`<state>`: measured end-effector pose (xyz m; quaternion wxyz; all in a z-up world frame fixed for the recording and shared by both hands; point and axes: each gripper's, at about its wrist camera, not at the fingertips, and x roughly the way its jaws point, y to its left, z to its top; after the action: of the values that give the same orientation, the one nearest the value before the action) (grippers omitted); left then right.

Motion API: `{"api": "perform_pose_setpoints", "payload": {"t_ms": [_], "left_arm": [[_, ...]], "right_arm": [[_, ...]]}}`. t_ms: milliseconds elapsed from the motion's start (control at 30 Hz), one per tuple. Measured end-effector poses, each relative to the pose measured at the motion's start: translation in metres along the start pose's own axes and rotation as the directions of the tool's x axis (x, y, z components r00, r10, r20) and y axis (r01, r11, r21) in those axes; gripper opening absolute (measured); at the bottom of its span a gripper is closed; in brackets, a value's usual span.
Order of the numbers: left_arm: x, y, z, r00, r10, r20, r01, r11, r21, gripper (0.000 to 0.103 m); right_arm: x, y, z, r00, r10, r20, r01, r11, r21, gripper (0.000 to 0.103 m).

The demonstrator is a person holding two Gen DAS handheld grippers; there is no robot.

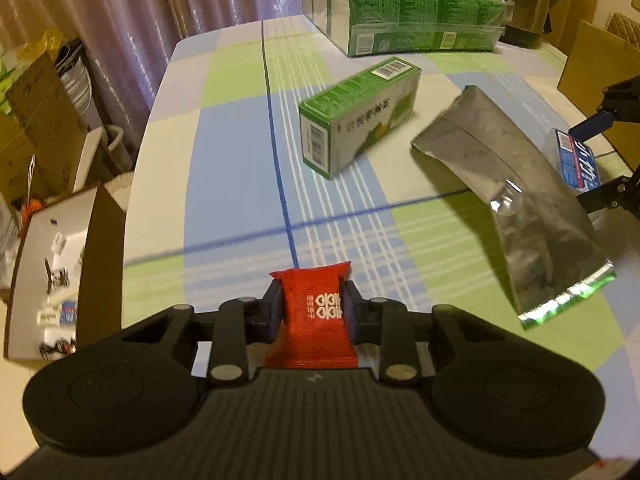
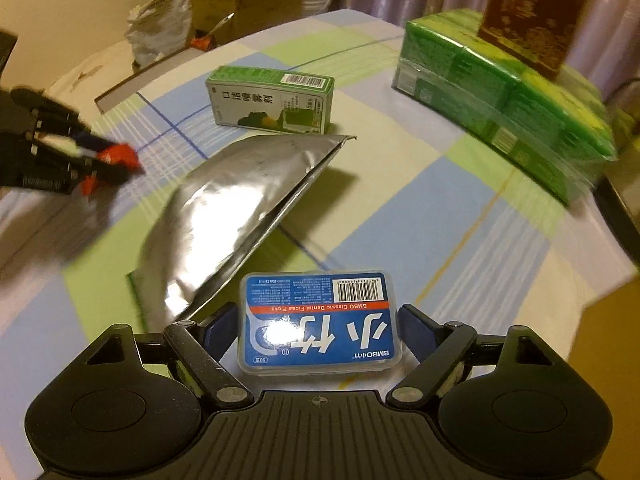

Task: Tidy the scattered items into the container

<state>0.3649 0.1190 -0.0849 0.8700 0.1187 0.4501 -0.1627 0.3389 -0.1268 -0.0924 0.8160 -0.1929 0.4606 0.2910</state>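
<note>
Tongs of the left gripper (image 1: 312,306) pinching a red sachet (image 1: 316,316) above the checked tablecloth (image 1: 224,184), right gripper (image 2: 318,320) clamped on a blue floss box (image 2: 320,322), silver pouch (image 2: 236,208) lying between them, green carton (image 1: 360,112) beyond, tissue pack (image 2: 504,100) at the far edge.

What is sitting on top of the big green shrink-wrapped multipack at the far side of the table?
A dark brown box with gold print stands on the green shrink-wrapped multipack. Its upper part runs out of frame, and the wrap beneath it is covered.
</note>
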Motion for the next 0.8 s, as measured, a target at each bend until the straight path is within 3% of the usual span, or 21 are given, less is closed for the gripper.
{"api": "perform_pose_setpoints", "payload": {"t_ms": [200, 533, 667, 800], "left_arm": [[-0.039, -0.034, -0.029, 0.999, -0.039, 0.004, 0.039, 0.999, -0.004, 0.024], [-0.119, -0.133, -0.068, 0.992, -0.122, 0.028, 0.120, 0.991, 0.060, 0.024], [-0.131, -0.177, -0.083, 0.989, -0.146, 0.012, 0.143, 0.982, 0.125, 0.024], [-0.134, -0.208, -0.095, 0.986, -0.167, -0.002, 0.165, 0.978, 0.129, 0.024]], "right_arm": [[-0.050, 0.033, -0.041, 0.999, -0.025, 0.034, 0.022, 0.997, 0.072, 0.083], [-0.124, 0.066, -0.137, 0.997, -0.056, 0.058, 0.037, 0.959, 0.282, 0.083], [-0.143, 0.072, -0.165, 0.996, -0.072, 0.054, 0.051, 0.945, 0.324, 0.083], [-0.159, 0.073, -0.187, 0.995, -0.083, 0.064, 0.054, 0.929, 0.366, 0.083]]}}
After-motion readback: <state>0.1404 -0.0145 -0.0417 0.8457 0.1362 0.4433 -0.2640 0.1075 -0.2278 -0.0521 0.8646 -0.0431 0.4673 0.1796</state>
